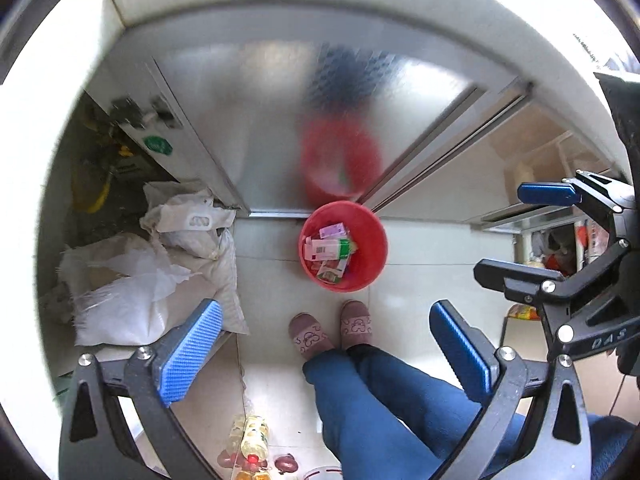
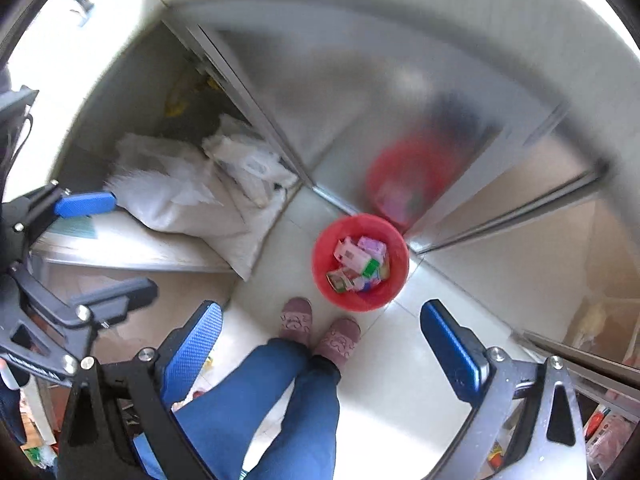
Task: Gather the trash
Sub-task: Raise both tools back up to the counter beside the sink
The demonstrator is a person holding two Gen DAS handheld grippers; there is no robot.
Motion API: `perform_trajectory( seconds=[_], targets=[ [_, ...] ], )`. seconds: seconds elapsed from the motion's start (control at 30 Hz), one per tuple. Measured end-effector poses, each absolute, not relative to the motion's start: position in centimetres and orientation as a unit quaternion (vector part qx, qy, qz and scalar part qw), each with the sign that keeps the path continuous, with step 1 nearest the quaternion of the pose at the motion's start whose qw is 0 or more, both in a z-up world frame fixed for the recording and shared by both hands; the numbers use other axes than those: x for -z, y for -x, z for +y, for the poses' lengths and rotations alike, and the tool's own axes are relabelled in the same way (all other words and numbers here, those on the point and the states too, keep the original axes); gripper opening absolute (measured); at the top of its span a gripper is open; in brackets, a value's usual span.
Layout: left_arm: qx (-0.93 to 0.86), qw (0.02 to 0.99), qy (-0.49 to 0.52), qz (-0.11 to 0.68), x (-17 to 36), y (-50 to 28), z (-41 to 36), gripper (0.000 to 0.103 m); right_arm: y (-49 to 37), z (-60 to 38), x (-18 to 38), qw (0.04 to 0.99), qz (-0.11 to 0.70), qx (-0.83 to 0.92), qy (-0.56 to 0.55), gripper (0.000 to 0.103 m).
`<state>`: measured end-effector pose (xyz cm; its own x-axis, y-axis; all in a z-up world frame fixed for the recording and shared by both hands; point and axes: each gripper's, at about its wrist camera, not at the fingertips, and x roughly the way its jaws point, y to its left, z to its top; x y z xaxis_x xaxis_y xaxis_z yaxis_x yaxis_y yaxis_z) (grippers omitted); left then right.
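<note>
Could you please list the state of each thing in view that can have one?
left gripper: open, nothing between its fingers
right gripper: open, nothing held
red bin: upright on the floor, partly filled with cartons and wrappers
white sacks: slumped beside the metal cabinet
metal cabinet door: closed, reflecting the bin

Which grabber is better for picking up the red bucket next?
Probably either; slightly the left gripper. Both it and the right gripper are open, empty and high above the red bucket, which sits more centred in the left view.
</note>
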<state>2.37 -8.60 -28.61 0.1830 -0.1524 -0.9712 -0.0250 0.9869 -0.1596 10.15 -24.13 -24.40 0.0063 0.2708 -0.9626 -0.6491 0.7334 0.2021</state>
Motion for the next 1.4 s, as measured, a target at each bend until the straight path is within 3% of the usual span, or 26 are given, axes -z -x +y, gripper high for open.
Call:
perform_trajectory(
  seconds=[0.33, 0.63, 0.87, 1.4],
  targets=[
    [0.034, 0.803, 0.046, 0.593, 18.4, -2.2, -9.3, 0.103, -10.4, -24.3, 14.2, 0.735, 0.55, -0.359, 0.168, 0.099],
    [0.022, 0.828, 0.039, 0.559, 12.7, -5.3, -6.5, 0.103, -13.6, -22.5, 8.3, 0.763, 0.497, -0.376, 0.174, 0.099],
    [0.021, 0.843, 0.034, 0.536, 9.8, -10.1, -2.1, 0.103, -17.4, -19.8, 6.7, 0.777, 0.48, -0.366, 0.178, 0.099],
    [0.045, 0.841, 0.048, 0.537, 10.1, -21.4, 7.1, 0.103, -24.8, -11.6, 6.9, 0.773, 0.505, -0.342, 0.173, 0.099]
  ],
)
